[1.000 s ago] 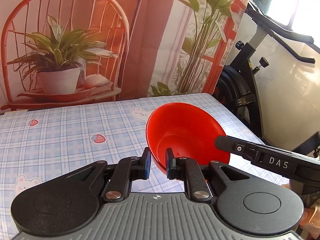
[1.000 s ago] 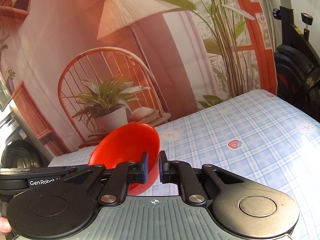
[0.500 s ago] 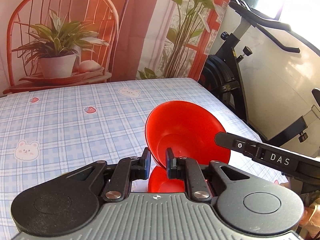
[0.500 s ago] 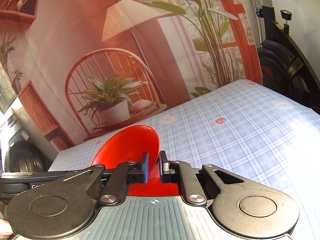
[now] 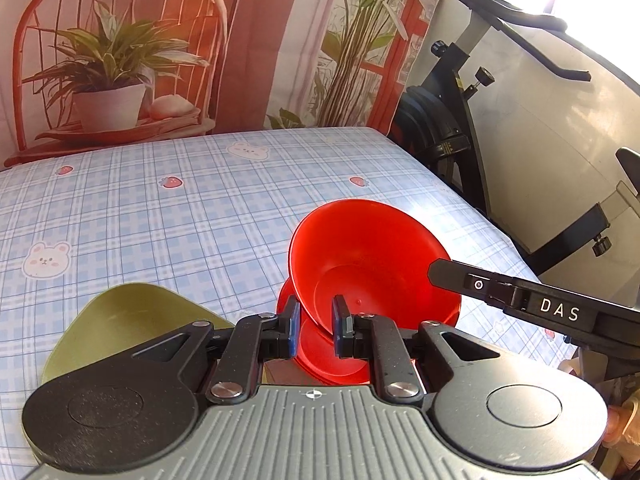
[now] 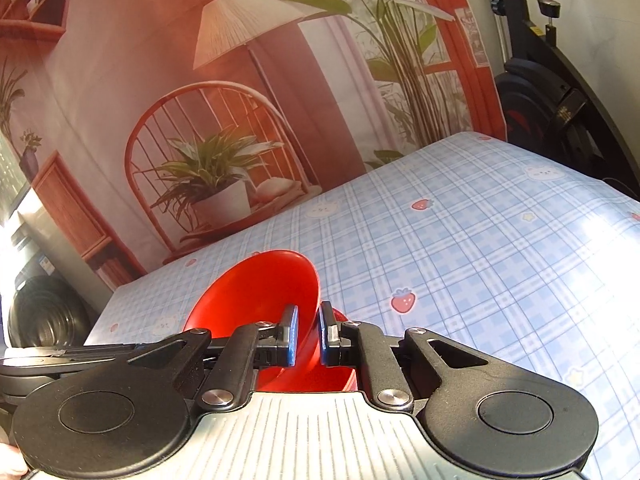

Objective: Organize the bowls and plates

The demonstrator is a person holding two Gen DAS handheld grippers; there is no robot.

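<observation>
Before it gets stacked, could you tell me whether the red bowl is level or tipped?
Tipped: the red bowl hangs by its rim, opening facing the left camera.

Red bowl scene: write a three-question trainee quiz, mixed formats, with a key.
1. True or false: only one claw grips the red bowl.
2. What colour is the dish near the left claw? A) blue B) olive green C) white
3. Fill in: beneath the held bowl lies another ____ piece.

Key: 1. False; the left claw and right claw each pinch its rim. 2. B. 3. Red.
</observation>
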